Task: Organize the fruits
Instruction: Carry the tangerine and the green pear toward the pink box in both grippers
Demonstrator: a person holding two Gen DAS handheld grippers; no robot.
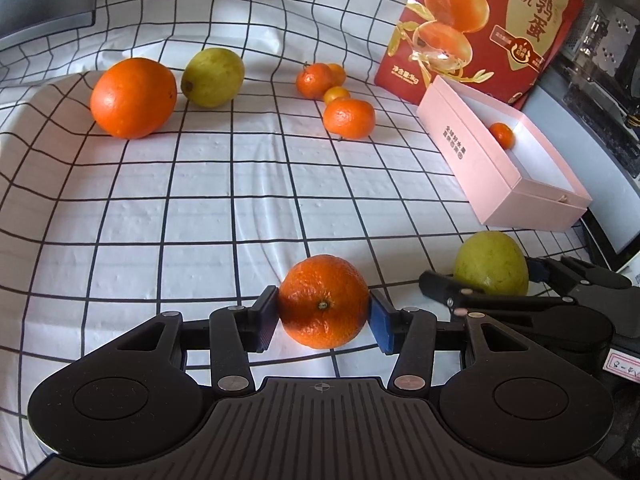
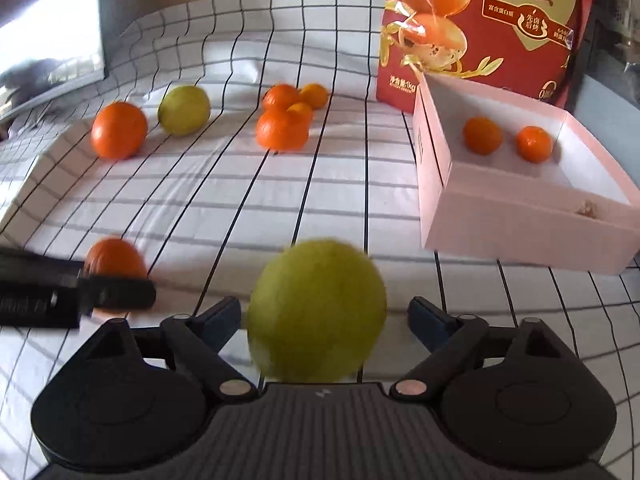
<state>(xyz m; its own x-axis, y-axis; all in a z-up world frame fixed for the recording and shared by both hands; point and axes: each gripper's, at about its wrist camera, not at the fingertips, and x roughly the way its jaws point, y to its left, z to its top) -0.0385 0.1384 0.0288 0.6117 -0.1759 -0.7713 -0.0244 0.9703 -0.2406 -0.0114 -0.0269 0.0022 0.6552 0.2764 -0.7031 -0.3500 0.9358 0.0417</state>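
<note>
My left gripper is shut on an orange just above the checked cloth. My right gripper holds a yellow-green lemon between its jaws; the left pad touches it and a small gap shows at the right pad. That lemon and the right gripper also show at the right of the left wrist view. A pink box at the right holds two small mandarins. A big orange, another lemon and several mandarins lie at the back.
A red snack bag stands behind the pink box. A checked cloth covers the table and ripples at the back. A dark screen stands at the back left. Equipment lies off the right edge.
</note>
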